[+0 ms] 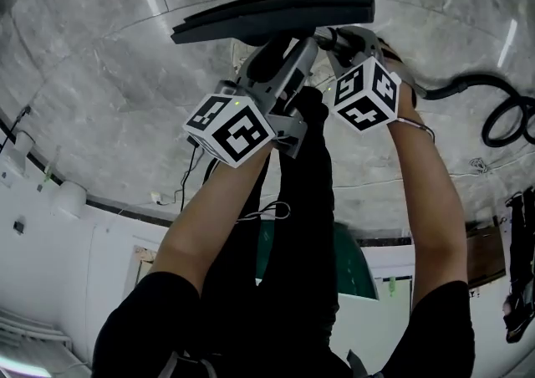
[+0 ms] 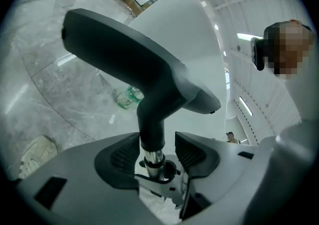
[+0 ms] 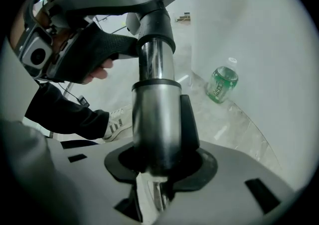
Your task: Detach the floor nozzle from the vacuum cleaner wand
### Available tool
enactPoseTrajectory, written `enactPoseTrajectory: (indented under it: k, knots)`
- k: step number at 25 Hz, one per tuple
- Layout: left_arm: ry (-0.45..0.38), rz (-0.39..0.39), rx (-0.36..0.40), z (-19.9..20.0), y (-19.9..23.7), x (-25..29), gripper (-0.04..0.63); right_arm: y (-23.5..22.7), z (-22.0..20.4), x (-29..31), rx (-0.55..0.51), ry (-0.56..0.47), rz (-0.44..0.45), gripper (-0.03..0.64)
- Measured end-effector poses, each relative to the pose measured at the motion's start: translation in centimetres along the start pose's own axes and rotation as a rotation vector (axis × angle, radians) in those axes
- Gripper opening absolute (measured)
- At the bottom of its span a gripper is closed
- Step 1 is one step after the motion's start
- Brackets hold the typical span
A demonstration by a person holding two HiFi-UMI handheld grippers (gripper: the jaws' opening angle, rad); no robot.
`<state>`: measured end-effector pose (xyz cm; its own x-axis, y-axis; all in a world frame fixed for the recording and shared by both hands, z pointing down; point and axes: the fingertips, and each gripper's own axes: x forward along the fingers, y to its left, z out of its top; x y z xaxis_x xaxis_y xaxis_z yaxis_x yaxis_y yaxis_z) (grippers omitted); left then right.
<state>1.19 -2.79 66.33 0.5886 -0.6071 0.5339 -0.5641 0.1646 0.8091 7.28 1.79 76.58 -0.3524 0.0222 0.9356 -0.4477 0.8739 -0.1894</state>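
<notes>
Left gripper gapes loosely round the floor nozzle neck — right gripper clamps the wand.

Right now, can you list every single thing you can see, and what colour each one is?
floor nozzle: 1, dark grey, held up at the wand's end
wand: 1, silver, below the nozzle's neck
bottle: 1, green, lying on the floor by the white wall
hose: 1, black, curled on the floor at the right
shoe: 1, white, on the person's foot
floor: 1, grey marble
left gripper: 1, grey, open round the nozzle's neck
right gripper: 1, grey, shut on the wand
</notes>
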Motion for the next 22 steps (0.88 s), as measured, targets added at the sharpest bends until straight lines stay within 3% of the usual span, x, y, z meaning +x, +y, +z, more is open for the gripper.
enactPoseTrajectory:
  k: [3, 8, 10, 12, 15, 17, 20, 22]
  knots:
    - [-0.081, 0.024, 0.069, 2.2, -0.2, -0.4, 0.207, 1.6, 1.9, -1.3, -0.012, -0.023, 0.046, 0.166]
    - [-0.254, 0.048, 0.005, 6.1, 0.4, -2.1, 0.207, 7.4, 4.5, -2.8, -0.047, -0.042, 0.248, 0.166]
    - [-0.242, 0.042, 0.015, 6.1, 0.6, -2.2, 0.206, 8.7, 4.4, -3.0, -0.035, -0.034, 0.317, 0.166]
    - [-0.213, 0.047, 0.031, 5.7, 0.8, -2.3, 0.122, 9.1, 4.2, -2.8, -0.031, -0.025, 0.344, 0.166]
    - [-0.183, 0.035, 0.067, 5.1, 0.3, -2.5, 0.111, 9.4, 3.8, -2.8, -0.046, -0.011, 0.369, 0.166]
    - [-0.175, 0.012, 0.081, 5.0, 0.0, -2.5, 0.109, 10.0, 3.8, -2.7, -0.034, -0.021, 0.438, 0.166]
    - [-0.173, -0.021, 0.115, 5.2, -0.8, -2.6, 0.107, 11.2, 5.0, -2.6, 0.019, -0.131, 0.584, 0.166]
    - [-0.169, -0.022, 0.127, 5.2, -0.8, -2.7, 0.107, 11.5, 5.7, -2.7, 0.024, -0.194, 0.615, 0.165]
